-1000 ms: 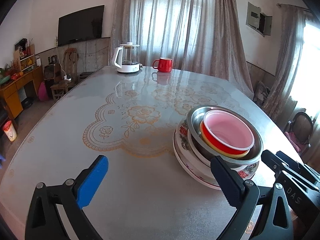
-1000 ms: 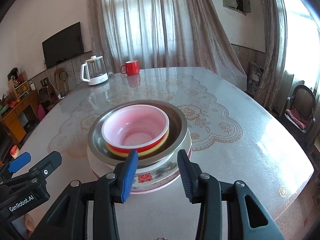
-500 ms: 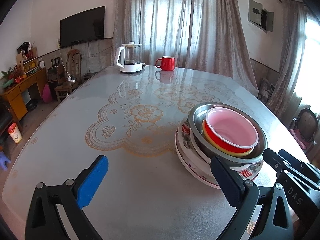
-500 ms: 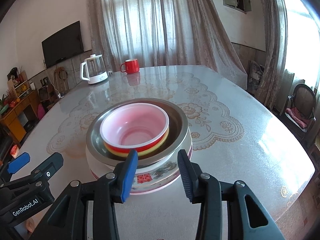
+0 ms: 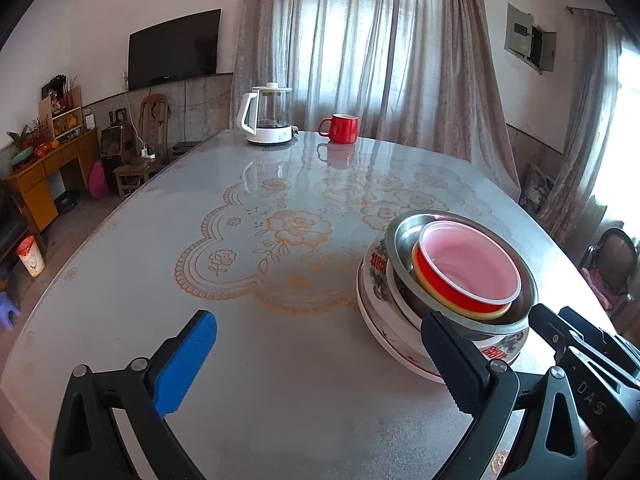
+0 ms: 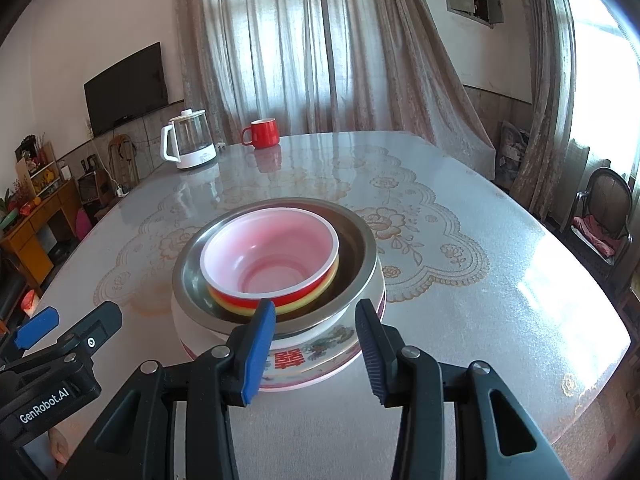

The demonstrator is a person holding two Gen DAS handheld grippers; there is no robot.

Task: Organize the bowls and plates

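A stack stands on the table: a floral plate (image 6: 320, 372) at the bottom, a floral ceramic bowl (image 6: 316, 350), a steel bowl (image 6: 360, 240), then a yellow bowl (image 6: 320, 286) and a red bowl with pink inside (image 6: 272, 256) nested on top. The stack also shows in the left wrist view (image 5: 460, 276). My right gripper (image 6: 316, 352) is open and empty, just in front of the stack. My left gripper (image 5: 320, 364) is open wide and empty, left of the stack, its right finger near the plate.
A glass kettle (image 5: 268, 116) and a red mug (image 5: 340, 128) stand at the table's far edge. The table (image 5: 240, 360) has a lace-pattern cloth under glass. A chair (image 6: 604, 208) stands beyond the table on the right, a wooden sideboard (image 5: 44, 176) on the left.
Both grippers have drawn back slightly and risen a little; the stack has not moved. Both jaws stay open as before.
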